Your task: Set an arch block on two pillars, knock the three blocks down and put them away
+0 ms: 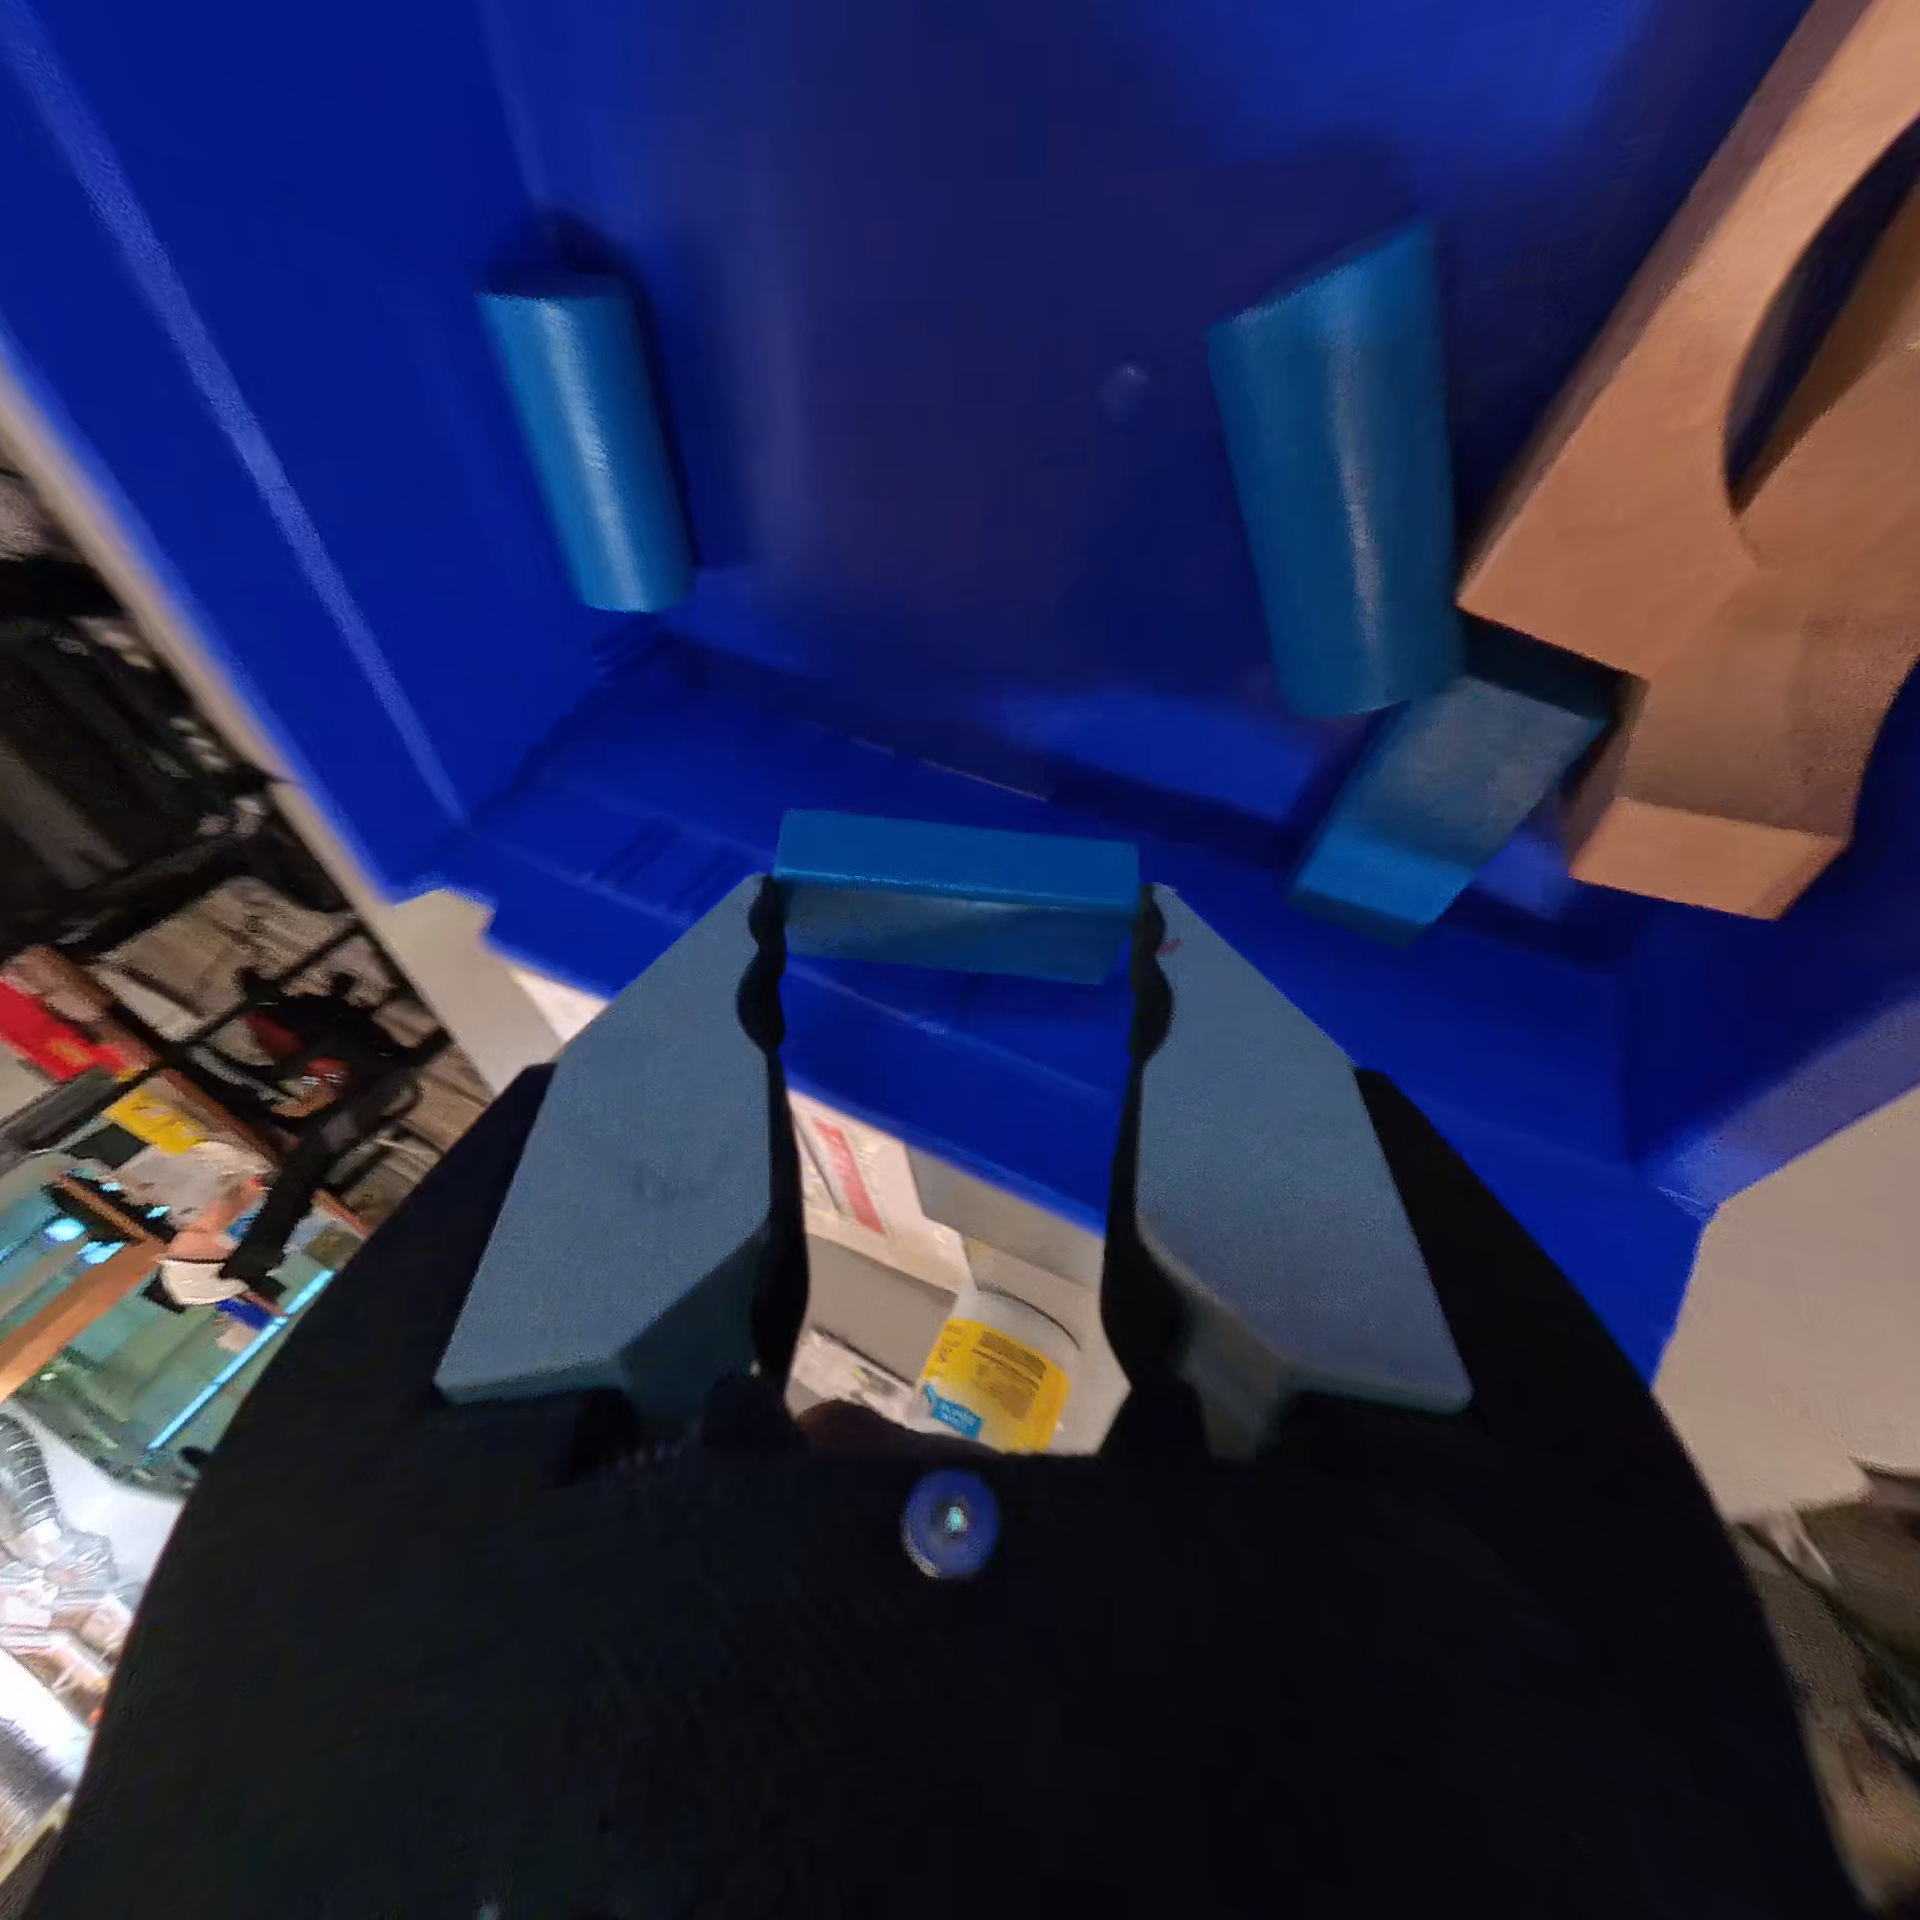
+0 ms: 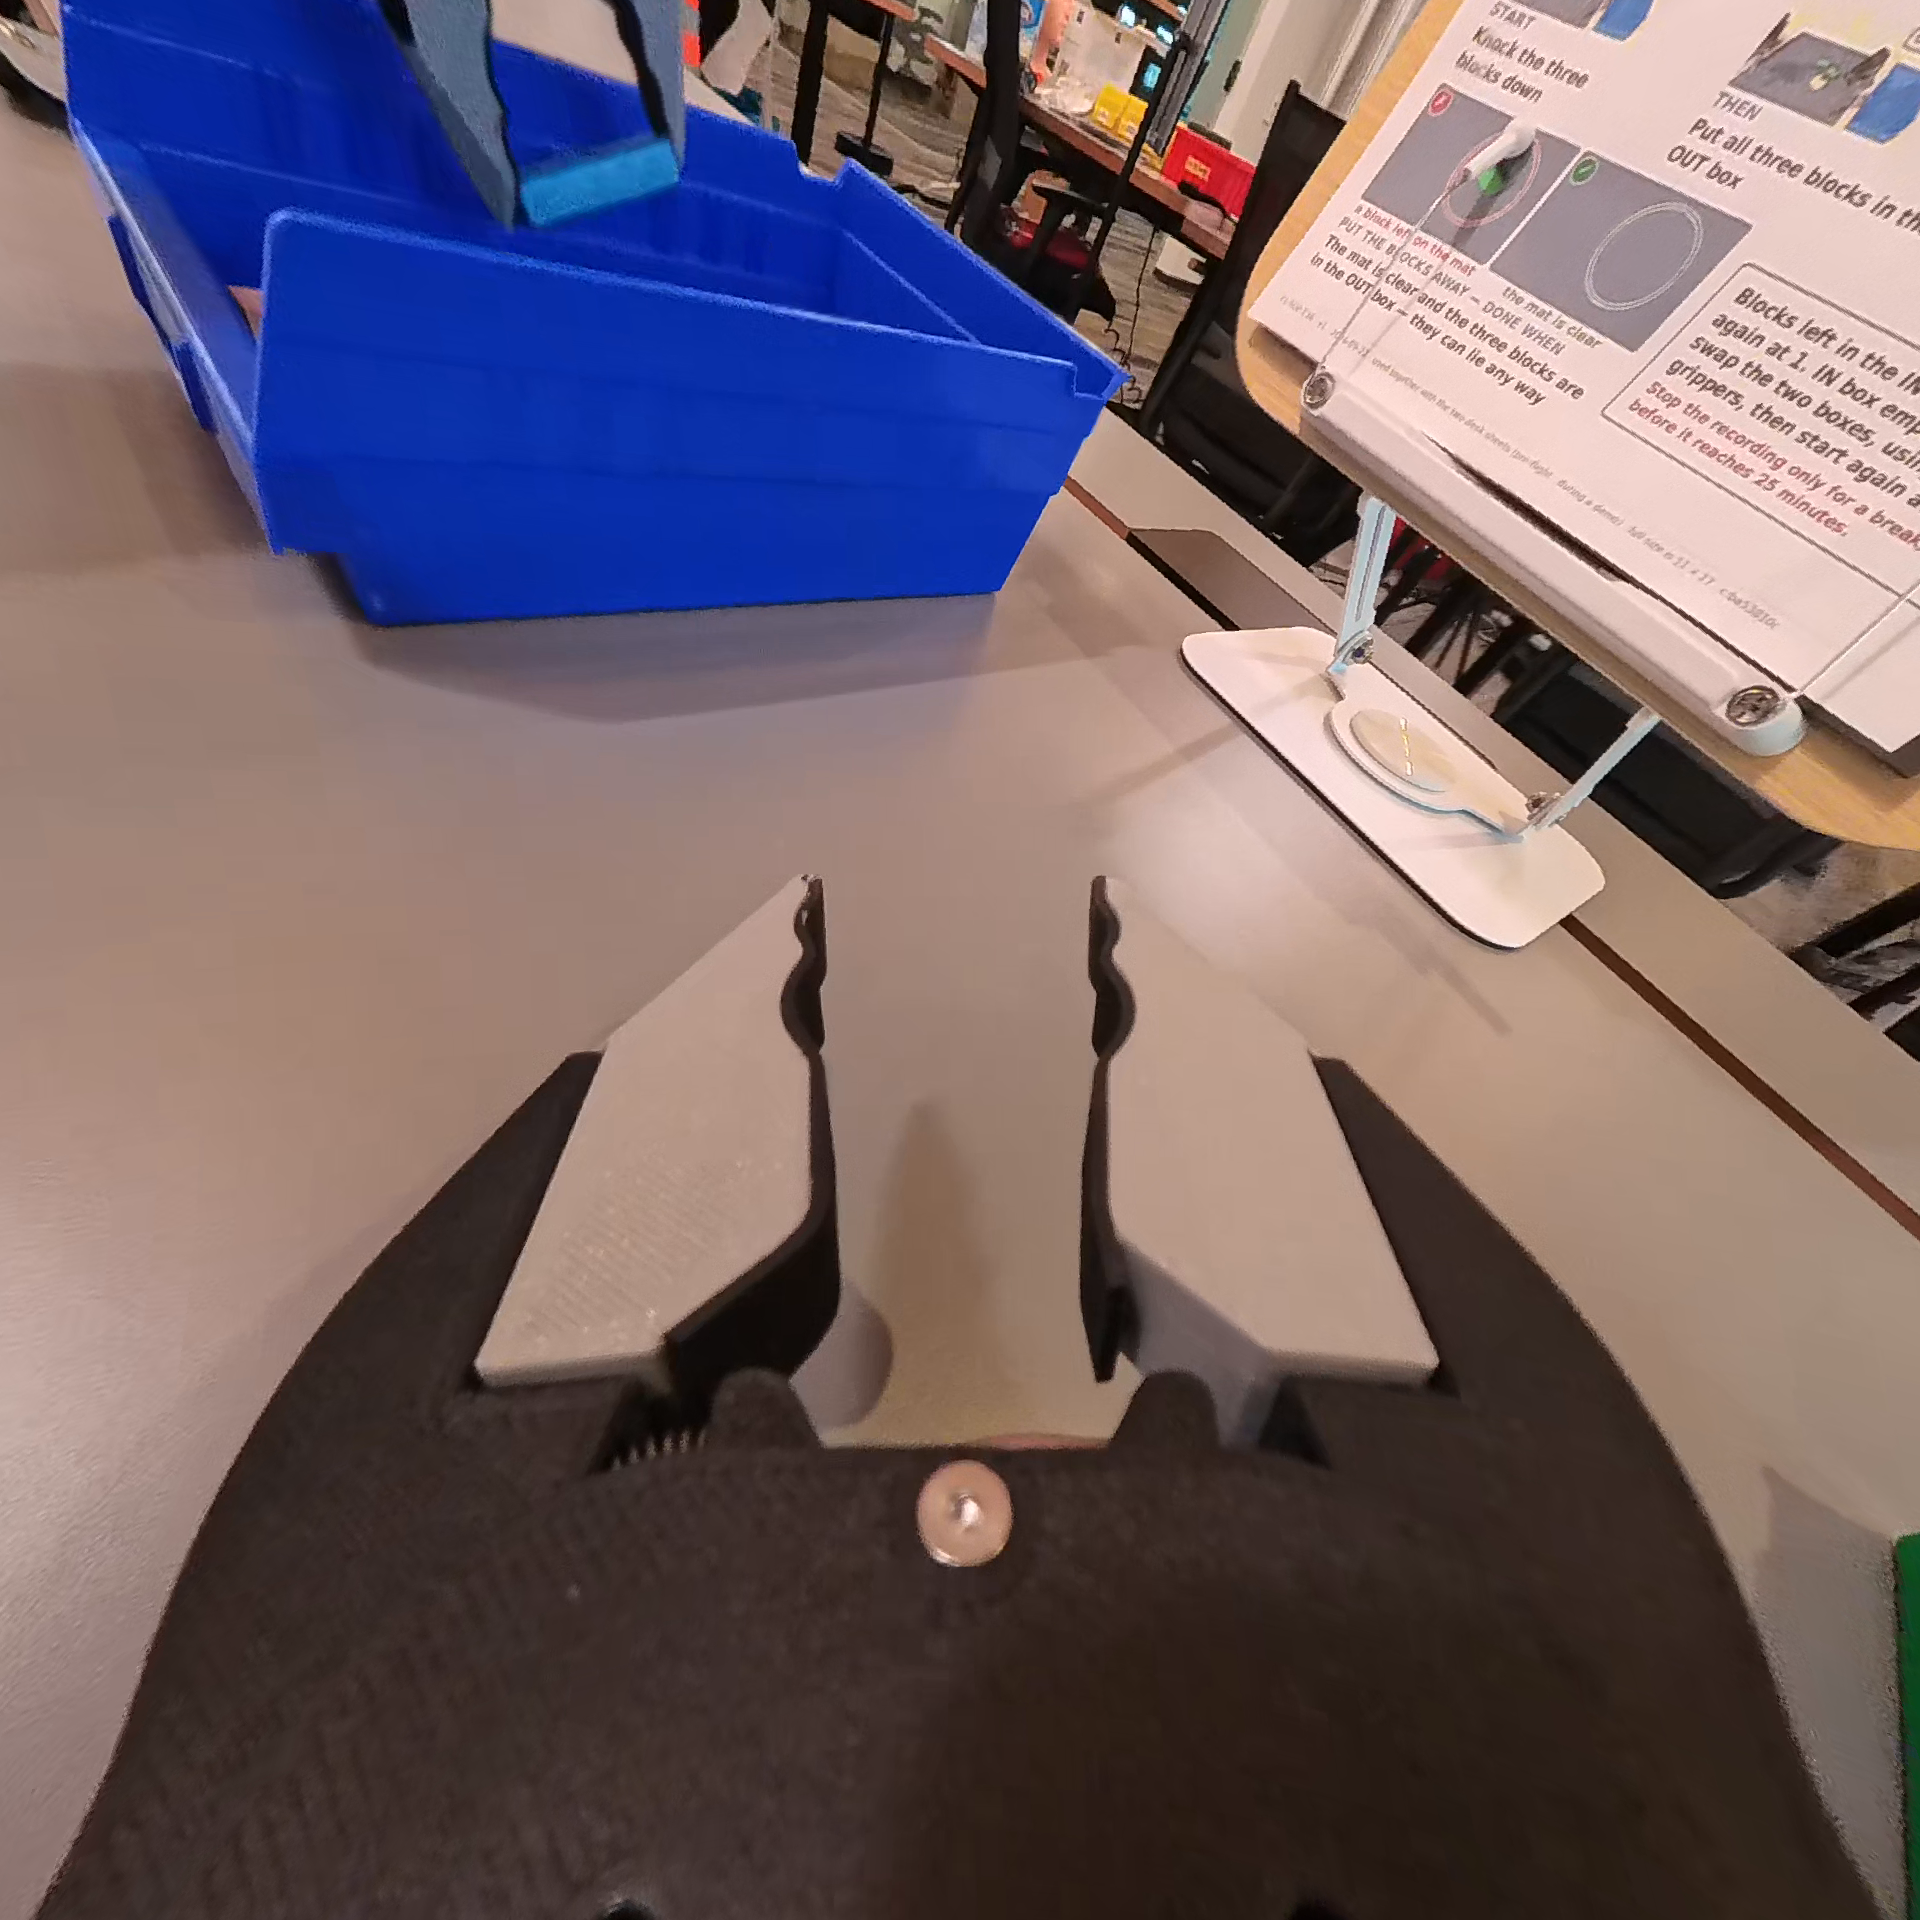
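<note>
We begin at the left, where the left tongs (image 1: pixel 954 914) pinch a blue rectangular block (image 1: pixel 951 904) by its two short ends, both pads pressed against it. We hold it over the open blue bin (image 1: pixel 312 364), above the near rim. Inside the bin, a blue cylinder (image 1: pixel 587 447) lies toward the left. A second blue cylinder (image 1: pixel 1340 478) lies farther right, and a blue flat block (image 1: pixel 1444 810) rests just beside its near end. At the far right of the bin sits a tan wooden arch block (image 1: pixel 1683 582), touching the flat block.

From the right wrist view, we see the same bin (image 2: pixel 665 436) on the grey bench (image 2: pixel 520 831), upper left, with the left tongs (image 2: pixel 582 177) and their blue block (image 2: pixel 597 182) hanging above it. Lower and nearer, the right tongs (image 2: pixel 956 914) are spread apart with only bare bench between the fingers, well apart from the bin. To the right, a white stand (image 2: pixel 1455 831) carries a printed instruction sheet (image 2: pixel 1662 312) near the bench edge.
</note>
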The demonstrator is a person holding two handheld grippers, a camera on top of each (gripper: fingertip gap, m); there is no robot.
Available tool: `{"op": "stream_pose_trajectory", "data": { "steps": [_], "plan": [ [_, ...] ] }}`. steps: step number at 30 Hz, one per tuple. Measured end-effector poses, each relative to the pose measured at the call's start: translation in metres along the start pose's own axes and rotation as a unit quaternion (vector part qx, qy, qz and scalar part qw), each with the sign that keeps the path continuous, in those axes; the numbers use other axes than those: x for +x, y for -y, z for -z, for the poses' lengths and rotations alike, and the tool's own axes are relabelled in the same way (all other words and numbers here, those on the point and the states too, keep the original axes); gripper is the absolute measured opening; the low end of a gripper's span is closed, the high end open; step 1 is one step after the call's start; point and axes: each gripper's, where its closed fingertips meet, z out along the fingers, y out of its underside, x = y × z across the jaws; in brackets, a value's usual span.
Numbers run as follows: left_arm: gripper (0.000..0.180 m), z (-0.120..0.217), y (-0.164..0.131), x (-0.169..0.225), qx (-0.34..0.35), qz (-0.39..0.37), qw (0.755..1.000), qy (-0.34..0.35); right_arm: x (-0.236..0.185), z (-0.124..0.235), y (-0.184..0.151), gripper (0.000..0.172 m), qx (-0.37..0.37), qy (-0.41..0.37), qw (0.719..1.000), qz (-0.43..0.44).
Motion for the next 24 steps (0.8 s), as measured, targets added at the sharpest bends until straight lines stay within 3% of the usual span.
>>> {"op": "stream_pose_trajectory", "data": {
  "steps": [5, 9, 14, 18, 20, 24],
  "plan": [
    [0.066, 0.063, 0.050, -0.011, 0.166, 0.022, 0.978, 0.122, -0.001, 0.003, 0.006, 0.048, 0.019, 0.025, 0.998, -0.047],
    [0.067, 0.120, 0.124, 0.018, 0.315, -0.004, 0.928, 0.197, -0.010, 0.007, 0.015, 0.052, 0.047, 0.098, 0.986, -0.125],
    [0.066, 0.173, 0.229, 0.078, 0.442, -0.082, 0.851, 0.272, -0.026, 0.030, 0.045, 0.061, 0.118, 0.245, 0.934, -0.233],
    [0.066, 0.184, 0.295, 0.107, 0.499, -0.113, 0.800, 0.313, -0.034, 0.045, 0.055, 0.060, 0.140, 0.322, 0.897, -0.268],
    [0.066, 0.185, 0.315, 0.108, 0.519, -0.108, 0.780, 0.332, -0.036, 0.043, 0.049, 0.059, 0.122, 0.333, 0.895, -0.271],
    [0.065, 0.170, 0.335, 0.112, 0.517, -0.129, 0.776, 0.339, -0.029, 0.042, 0.035, 0.038, 0.107, 0.325, 0.909, -0.239]
  ]
}}
